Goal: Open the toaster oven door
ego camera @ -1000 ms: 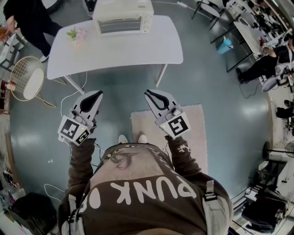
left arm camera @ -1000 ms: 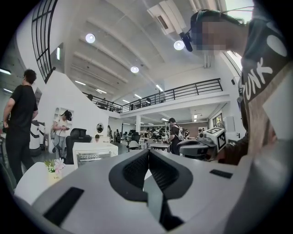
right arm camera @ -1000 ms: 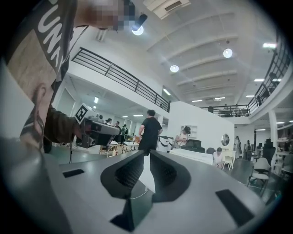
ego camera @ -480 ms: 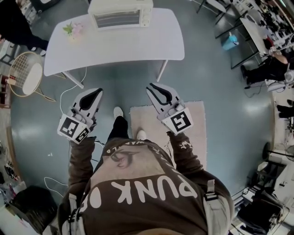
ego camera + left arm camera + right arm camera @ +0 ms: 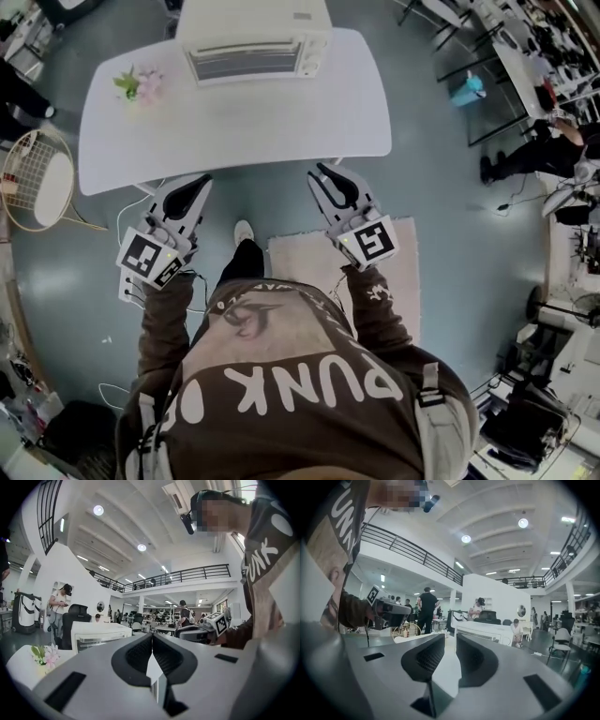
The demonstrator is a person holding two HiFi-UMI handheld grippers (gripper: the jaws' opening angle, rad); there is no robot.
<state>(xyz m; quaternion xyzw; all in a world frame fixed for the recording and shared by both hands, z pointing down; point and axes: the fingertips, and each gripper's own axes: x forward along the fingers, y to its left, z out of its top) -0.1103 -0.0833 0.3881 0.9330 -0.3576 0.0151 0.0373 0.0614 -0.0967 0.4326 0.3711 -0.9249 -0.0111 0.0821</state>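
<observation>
Left tongs (image 5: 194, 181) are pressed tight together, nothing in them. Right tongs (image 5: 325, 174) are opening now, a clear slot between the pads and nothing in it. Both hang at the near edge of the white table (image 5: 234, 127), tips aimed forward.

The toaster oven (image 5: 253, 23) sits at the table's far edge, well apart from both tongs, with bare tabletop between. Its door (image 5: 246, 62) faces me, its long axis running left to right across my line of reach. It lies roughly midway between the two tongs, so I can't call either side nearer.

Flowers (image 5: 139, 82) stand off to the oven's left. I'd say the right tongs are readying for the door, and the reach is straight ahead across the table.
</observation>
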